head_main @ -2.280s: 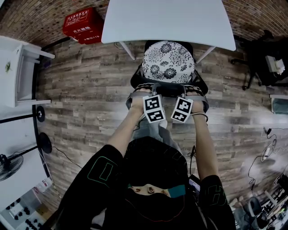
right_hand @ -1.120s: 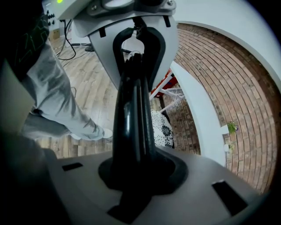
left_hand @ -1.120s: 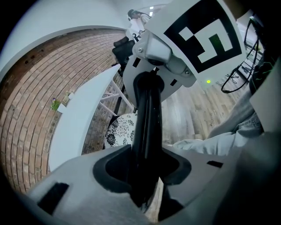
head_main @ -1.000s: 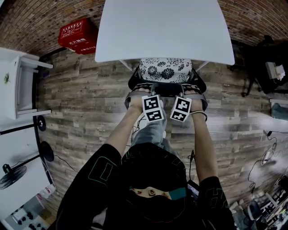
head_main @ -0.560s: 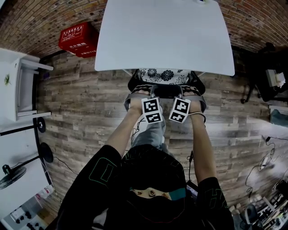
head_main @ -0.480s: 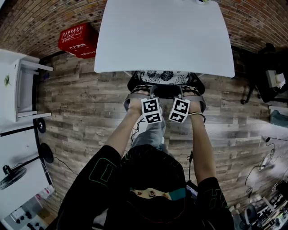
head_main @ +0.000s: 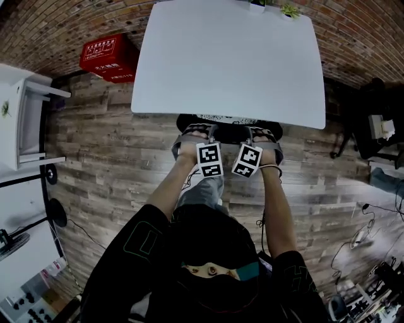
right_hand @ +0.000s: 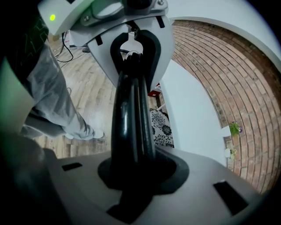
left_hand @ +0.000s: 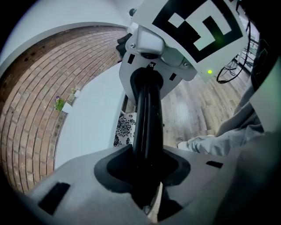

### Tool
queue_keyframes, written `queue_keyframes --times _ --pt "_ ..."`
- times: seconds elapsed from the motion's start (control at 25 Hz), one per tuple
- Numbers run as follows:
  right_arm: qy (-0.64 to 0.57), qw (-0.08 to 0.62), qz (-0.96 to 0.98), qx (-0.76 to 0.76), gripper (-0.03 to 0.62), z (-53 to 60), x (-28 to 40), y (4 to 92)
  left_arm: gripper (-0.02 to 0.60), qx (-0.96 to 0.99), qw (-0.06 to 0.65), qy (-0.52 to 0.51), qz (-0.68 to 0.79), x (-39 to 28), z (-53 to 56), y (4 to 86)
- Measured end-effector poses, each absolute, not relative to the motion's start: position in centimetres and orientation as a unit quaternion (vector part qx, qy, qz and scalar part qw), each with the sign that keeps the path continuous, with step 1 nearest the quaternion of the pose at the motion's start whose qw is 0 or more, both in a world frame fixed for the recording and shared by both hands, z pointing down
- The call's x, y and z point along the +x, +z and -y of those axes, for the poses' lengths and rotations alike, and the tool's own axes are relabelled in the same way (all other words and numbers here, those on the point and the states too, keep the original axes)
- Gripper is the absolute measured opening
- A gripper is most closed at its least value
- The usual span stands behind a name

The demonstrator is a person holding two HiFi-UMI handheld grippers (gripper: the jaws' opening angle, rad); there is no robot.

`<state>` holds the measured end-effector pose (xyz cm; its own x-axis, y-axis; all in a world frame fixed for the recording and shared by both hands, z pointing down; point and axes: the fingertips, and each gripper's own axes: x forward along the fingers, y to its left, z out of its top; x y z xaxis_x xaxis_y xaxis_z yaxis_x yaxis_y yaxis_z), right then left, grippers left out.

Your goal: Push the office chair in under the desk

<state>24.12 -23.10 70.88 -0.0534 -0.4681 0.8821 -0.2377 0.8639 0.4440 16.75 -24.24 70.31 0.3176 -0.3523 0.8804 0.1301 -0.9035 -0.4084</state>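
The office chair's black back rail (head_main: 228,133) stands at the near edge of the white desk (head_main: 227,57). Only a thin strip of its floral seat cushion (head_main: 227,118) shows beyond the desk edge. My left gripper (head_main: 202,132) clamps the rail's left part, its jaws closing with the rail between them. My right gripper (head_main: 256,132) is shut on the rail's right part. In the left gripper view the rail (left_hand: 147,114) runs up out of the left gripper (left_hand: 145,176), beside the cushion (left_hand: 125,129). The right gripper view shows the rail (right_hand: 131,114) held in the right gripper (right_hand: 136,176).
A red box (head_main: 110,55) sits on the wooden floor left of the desk. A white shelf unit (head_main: 19,113) lines the left side and a dark chair (head_main: 372,120) stands at the right. Small plants (head_main: 290,9) stand at the desk's far edge. Cables (head_main: 360,233) lie at lower right.
The chair has rolled forward under the desk, so the floral seat is now almost hidden. Both grippers and the person moved forward with it, still on the back rail.
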Motion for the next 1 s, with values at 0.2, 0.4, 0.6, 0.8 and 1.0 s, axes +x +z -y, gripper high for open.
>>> queue_keyframes --times 0.2,0.4,0.6,0.8,1.0 --pt "-0.085 0.642 0.722 0.242 0.069 24.1 23.9 70.9 0.137 -0.785 0.206 -0.580 -0.067 16.6 25.4 70.4" --pt "-0.083 0.641 0.721 0.250 0.072 24.8 23.8 70.9 0.137 -0.785 0.206 -0.581 -0.065 16.5 26.0 70.6" --pt "-0.083 0.637 0.720 0.263 0.084 25.9 24.0 70.6 0.135 -0.782 0.210 -0.583 -0.068 16.7 27.0 70.6" --pt "-0.073 0.630 0.722 0.276 0.097 26.0 24.1 70.6 0.138 -0.787 0.220 -0.572 -0.074 16.8 27.0 70.3" --pt "0.001 0.617 0.739 0.271 0.228 25.3 23.8 69.3 0.196 -0.782 0.194 -0.587 -0.082 16.3 27.2 70.2"
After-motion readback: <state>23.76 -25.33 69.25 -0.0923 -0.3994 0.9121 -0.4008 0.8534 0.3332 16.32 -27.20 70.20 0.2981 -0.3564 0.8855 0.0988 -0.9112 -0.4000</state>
